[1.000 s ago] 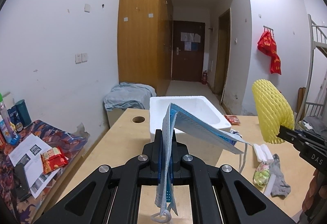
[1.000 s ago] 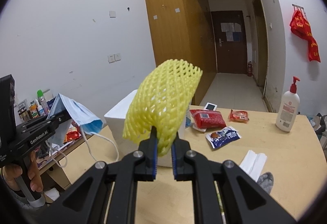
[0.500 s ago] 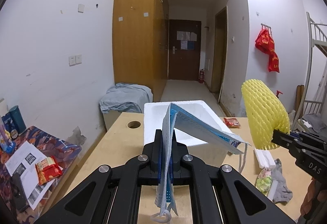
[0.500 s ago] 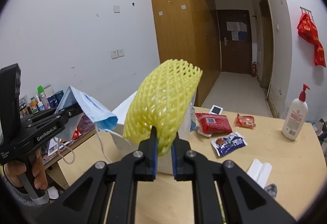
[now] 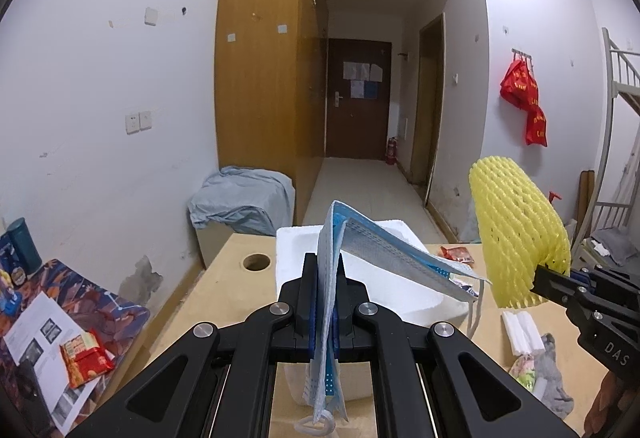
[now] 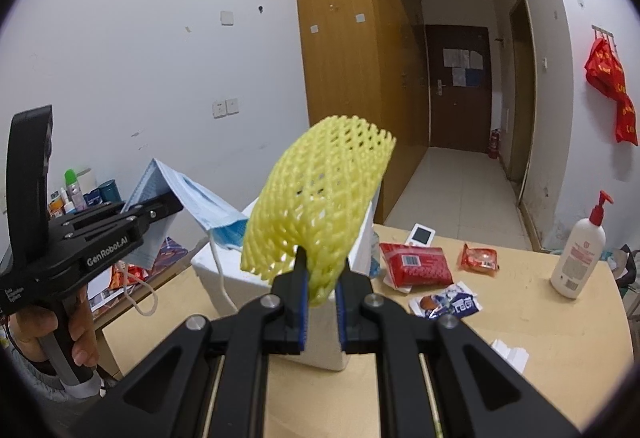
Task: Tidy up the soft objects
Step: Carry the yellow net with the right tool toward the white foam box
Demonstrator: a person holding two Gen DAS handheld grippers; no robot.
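My left gripper is shut on a blue face mask, held up above the table in front of the white foam box. It also shows at the left of the right wrist view with the mask hanging from it. My right gripper is shut on a yellow foam fruit net, held up beside the foam box. The net shows at the right in the left wrist view.
On the wooden table lie red snack packs, a blue wrapper, a lotion pump bottle, tissues and a grey sock. A low side table with papers and bottles stands at the left.
Both grippers have risen and tilted up a little with their loads; the table sits lower in both views. Both grips are unchanged.
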